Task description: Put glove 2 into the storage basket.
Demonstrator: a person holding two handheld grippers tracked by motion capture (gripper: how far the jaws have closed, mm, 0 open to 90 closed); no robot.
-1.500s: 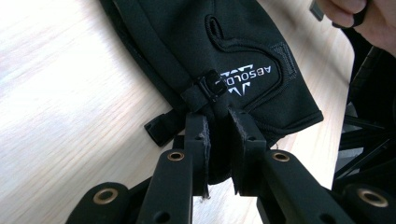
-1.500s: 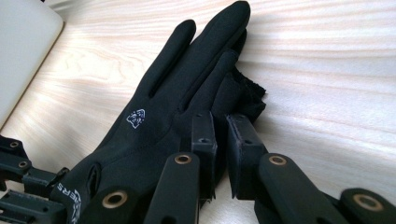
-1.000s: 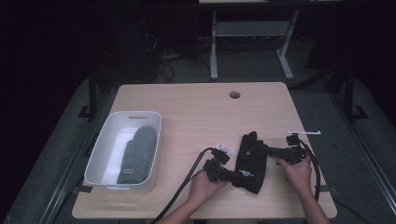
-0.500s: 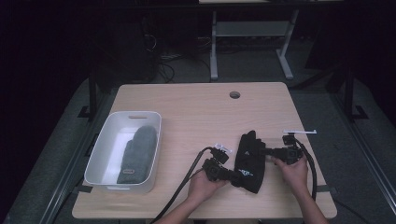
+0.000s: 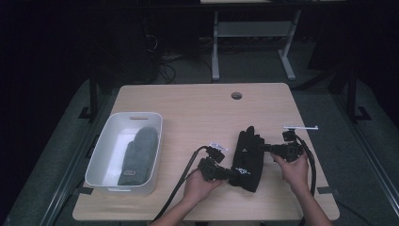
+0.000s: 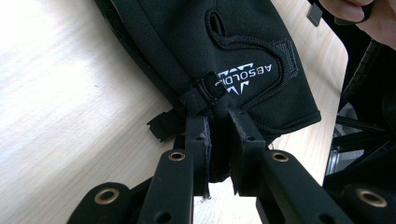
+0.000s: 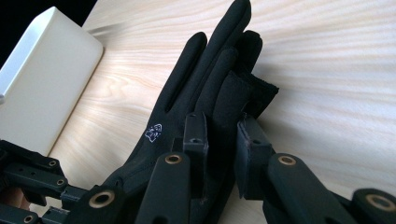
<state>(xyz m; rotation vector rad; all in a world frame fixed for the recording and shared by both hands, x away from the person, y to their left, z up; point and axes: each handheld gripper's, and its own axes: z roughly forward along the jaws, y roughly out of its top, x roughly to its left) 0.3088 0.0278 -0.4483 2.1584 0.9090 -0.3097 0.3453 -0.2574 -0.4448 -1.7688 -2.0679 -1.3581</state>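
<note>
Black glove lies on the table toward its 4 o'clock corner. The left gripper pinches its cuff, partly covering the white logo; the right gripper, whose jaws have just been closing, clamps its thumb side. At 9 o'clock, a white bin holds a grey mitten, its lower end hidden by the bin's wall.
</note>
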